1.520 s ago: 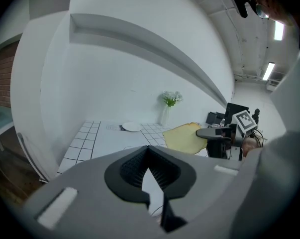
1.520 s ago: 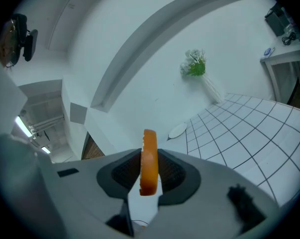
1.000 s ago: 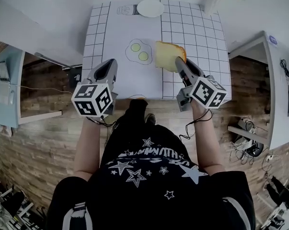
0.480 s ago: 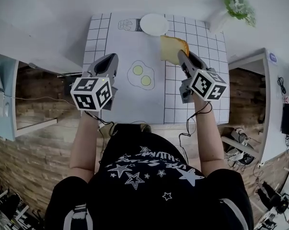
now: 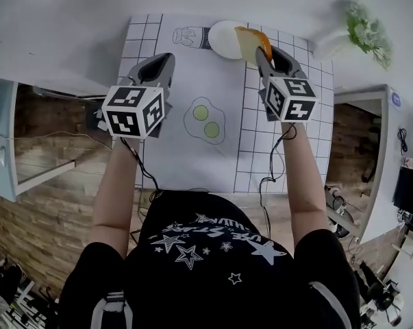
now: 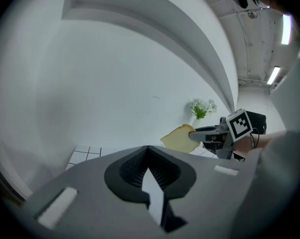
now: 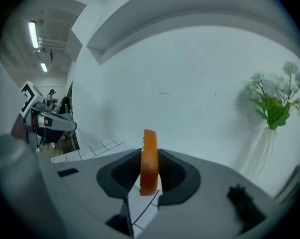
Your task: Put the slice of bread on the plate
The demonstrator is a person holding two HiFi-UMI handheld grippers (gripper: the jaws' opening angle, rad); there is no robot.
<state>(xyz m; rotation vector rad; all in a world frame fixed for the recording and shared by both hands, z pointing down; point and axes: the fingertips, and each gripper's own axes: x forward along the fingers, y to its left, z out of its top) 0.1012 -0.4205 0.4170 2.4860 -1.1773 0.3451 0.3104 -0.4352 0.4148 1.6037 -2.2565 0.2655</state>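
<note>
- Fingers of the right gripper point(image 5: 264, 49) were clamped on the bread point(image 5: 250, 43) at the top of the head view. The slice overlapped the right rim of the plate point(image 5: 218, 38), probably poised there for lowering and not yet laid down.
- Left of centre in that view, the left gripper point(image 5: 157, 63) hung over the mat point(image 5: 192, 81), well apart from the plate, likely to stay clear.
- In the left gripper view, the left gripper point(image 6: 149, 156) had its jaws together on nothing. Right of centre, the bread point(image 6: 178, 139) stuck out of the right gripper point(image 6: 205, 132), below the plant point(image 6: 201, 107).
- In the right gripper view, the right gripper point(image 7: 149, 177) pinched the bread point(image 7: 150, 151) edge-on and upright, crust towards the camera. Gripping one edge left most of the slice free to lay flat.
</note>
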